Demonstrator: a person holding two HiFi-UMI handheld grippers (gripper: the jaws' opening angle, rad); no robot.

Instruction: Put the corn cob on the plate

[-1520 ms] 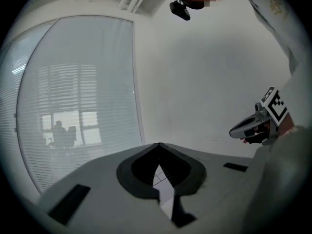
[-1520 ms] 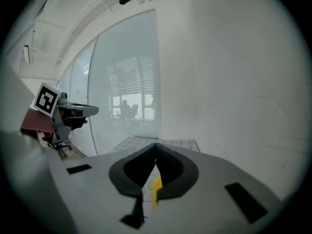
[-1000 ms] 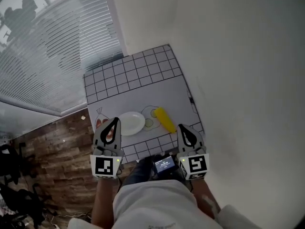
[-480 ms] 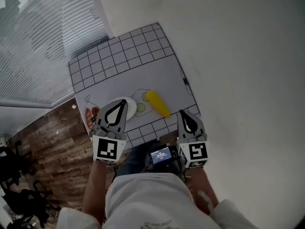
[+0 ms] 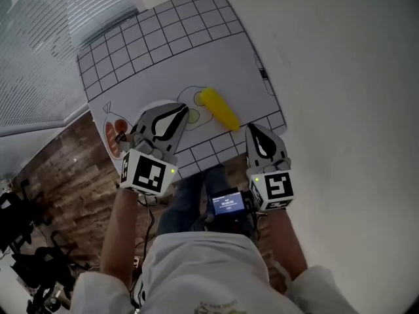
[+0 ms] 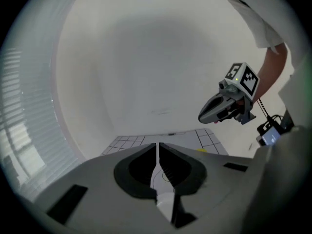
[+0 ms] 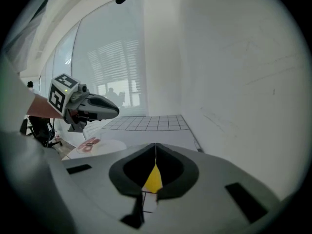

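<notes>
The yellow corn cob (image 5: 219,108) lies on a white mat (image 5: 163,51) with a black grid, just right of printed food outlines. My right gripper (image 5: 253,129) is shut and empty, its tips a little short of the cob's near end. In the right gripper view the cob (image 7: 153,179) shows as a yellow wedge behind the closed jaws. The white plate (image 7: 108,145) sits left of the cob. My left gripper (image 5: 185,114), also shut and empty, hangs over the plate and hides most of it in the head view.
A plain white wall (image 5: 340,77) runs along the mat's right side. Window blinds (image 5: 39,51) and wood flooring (image 5: 52,175) lie to the left. A printed red fish picture (image 5: 111,136) marks the mat's near left corner. A small screen device (image 5: 227,203) hangs at the person's waist.
Both grippers have come down toward the mat. The left one swung right over the plate and rolled. The right one closed in on the cob's near end. Both stayed shut.
</notes>
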